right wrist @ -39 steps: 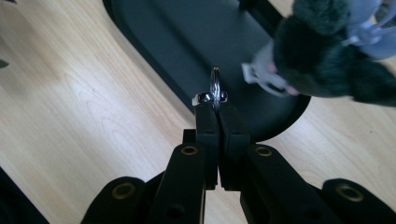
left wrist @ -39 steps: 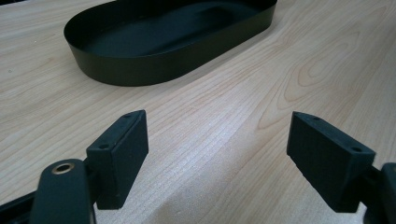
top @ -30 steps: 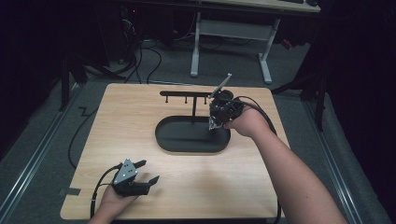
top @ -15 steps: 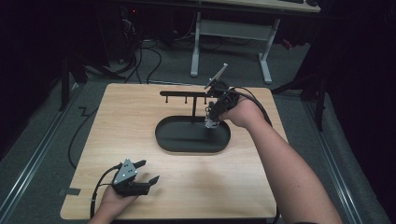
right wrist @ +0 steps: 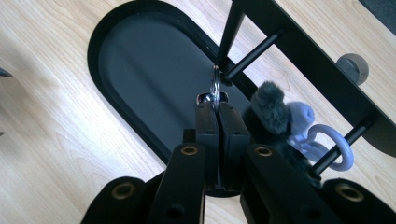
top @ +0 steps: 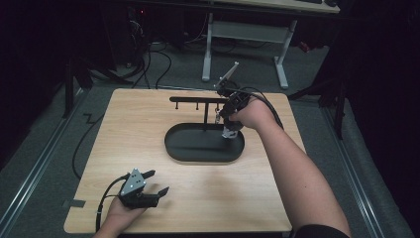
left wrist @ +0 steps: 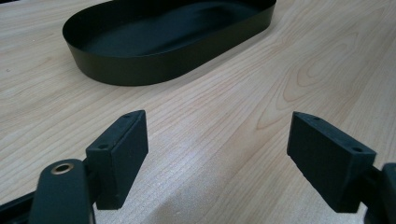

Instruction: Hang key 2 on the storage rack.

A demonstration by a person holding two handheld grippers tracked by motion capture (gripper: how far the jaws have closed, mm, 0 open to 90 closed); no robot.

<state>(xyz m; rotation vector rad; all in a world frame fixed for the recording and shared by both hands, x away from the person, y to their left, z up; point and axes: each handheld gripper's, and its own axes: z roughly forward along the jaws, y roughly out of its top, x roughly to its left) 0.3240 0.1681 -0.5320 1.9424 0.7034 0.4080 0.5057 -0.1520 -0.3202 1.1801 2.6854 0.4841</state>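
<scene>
My right gripper (right wrist: 218, 109) is shut on a small metal key ring (right wrist: 215, 86). A grey fuzzy pom (right wrist: 269, 105) and a pale lilac charm (right wrist: 310, 140) hang from it to the right of the jaws. The ring sits right beside the tip of a peg (right wrist: 252, 53) on the black rack (right wrist: 317, 60); I cannot tell whether they touch. In the high view the right gripper (top: 221, 116) is by the rack's bar (top: 193, 99), with the charm (top: 229, 132) dangling over the black oval tray (top: 173, 148). My left gripper (top: 157, 182) rests open at the table's front left, with nothing between its fingers.
The left gripper (left wrist: 219, 149) faces the tray's wall (left wrist: 140, 70) across bare wood. The rack's post (right wrist: 231, 28) rises from the tray's far side. A round tape-like disc (right wrist: 352, 67) lies behind the rack. Beyond the table stand a white desk frame (top: 208, 49) and floor cables.
The right hand has turned and carried the keychain a little left and up towards the rack's bar. The left gripper has stayed put.
</scene>
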